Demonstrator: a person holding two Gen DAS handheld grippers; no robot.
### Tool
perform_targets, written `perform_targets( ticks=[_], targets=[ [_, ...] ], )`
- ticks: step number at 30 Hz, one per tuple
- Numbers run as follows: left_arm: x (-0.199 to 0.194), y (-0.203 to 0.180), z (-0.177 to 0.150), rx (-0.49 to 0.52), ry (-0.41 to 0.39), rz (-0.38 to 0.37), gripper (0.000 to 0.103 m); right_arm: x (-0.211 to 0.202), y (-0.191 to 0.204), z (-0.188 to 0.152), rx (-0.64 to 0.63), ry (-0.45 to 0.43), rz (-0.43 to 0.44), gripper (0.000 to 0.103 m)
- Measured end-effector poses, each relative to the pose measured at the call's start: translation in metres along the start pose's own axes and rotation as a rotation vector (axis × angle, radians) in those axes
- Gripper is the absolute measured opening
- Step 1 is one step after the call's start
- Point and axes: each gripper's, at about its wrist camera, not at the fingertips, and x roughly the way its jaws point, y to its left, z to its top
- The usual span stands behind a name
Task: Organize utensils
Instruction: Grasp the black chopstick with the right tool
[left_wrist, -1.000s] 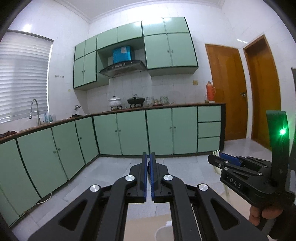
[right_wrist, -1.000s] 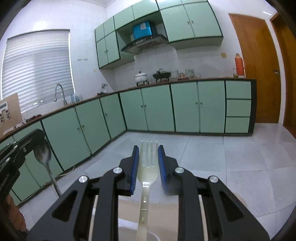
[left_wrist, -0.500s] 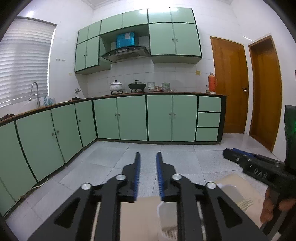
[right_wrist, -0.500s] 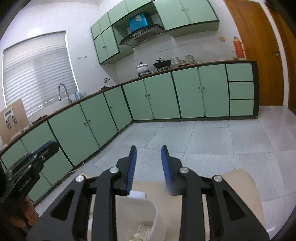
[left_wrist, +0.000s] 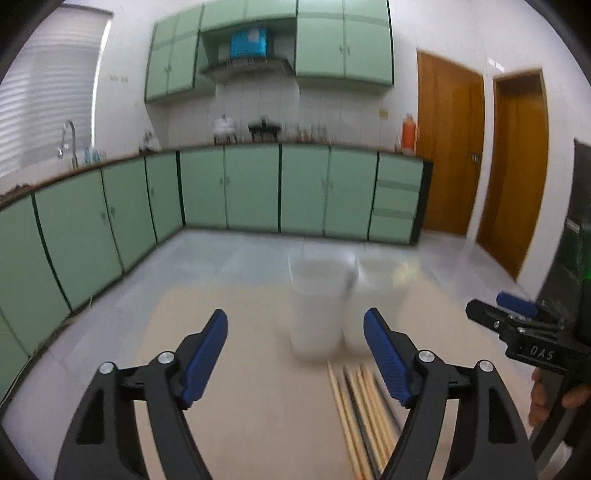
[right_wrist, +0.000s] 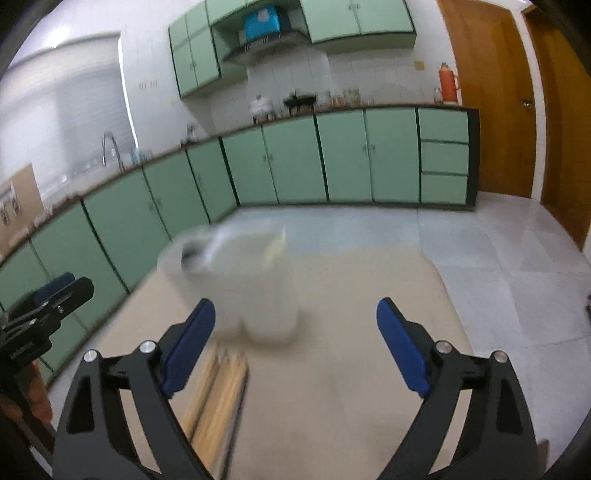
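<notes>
Here, the biggest thing in both wrist views is the kitchen itself: green base cabinets (left_wrist: 255, 188) run along the far walls ahead of both grippers, with green wall cupboards (right_wrist: 354, 18) above and two brown wooden doors (left_wrist: 448, 155) off to the right. A pale tiled floor (right_wrist: 491, 236) spreads between them.

Closer in, a beige table top (left_wrist: 258, 387) lies directly below and in front of both grippers. On it, just beyond the fingertips, stand white plastic utensil holders (left_wrist: 319, 299), blurred by motion; in the left wrist view there seem to be two side by side, ahead and slightly right of centre. In the right wrist view the same holders (right_wrist: 255, 291) sit ahead and to the left, with something pale and thin poking out of the top, too smeared to name.

The left gripper (left_wrist: 295, 356) is spread wide with nothing between its blue pads. The right gripper (right_wrist: 295, 345) is likewise spread wide and empty. Each shows at the edge of the other's view, with a hand on its handle.

A bundle of wooden chopsticks (left_wrist: 364, 410), a dark one or two among them, lies flat on the table nearer than the holders, under the inner side of the left gripper's right finger. In the right wrist view the chopsticks (right_wrist: 218, 395) lie beside its left finger, pointing toward the holders.
</notes>
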Motion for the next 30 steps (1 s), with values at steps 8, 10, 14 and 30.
perform_targets(
  ticks=[8, 10, 14, 30],
  targets=[
    [-0.019, -0.005, -0.070, -0.065, 0.164, 0.006, 0.075, -0.029, 0.018, -0.071, 0.032, 0.112, -0.017, 0.078],
    [-0.025, -0.007, -0.082, -0.072, 0.148, 0.030, 0.074, -0.035, 0.020, -0.079, 0.050, 0.098, -0.004, 0.075],
    [-0.041, -0.007, -0.103, -0.089, 0.090, 0.051, 0.074, -0.046, 0.033, -0.101, 0.003, 0.074, 0.007, 0.064],
    [-0.053, -0.007, -0.133, -0.064, 0.129, 0.062, 0.074, -0.025, 0.078, -0.142, -0.102, 0.227, 0.066, 0.013]
  ],
)
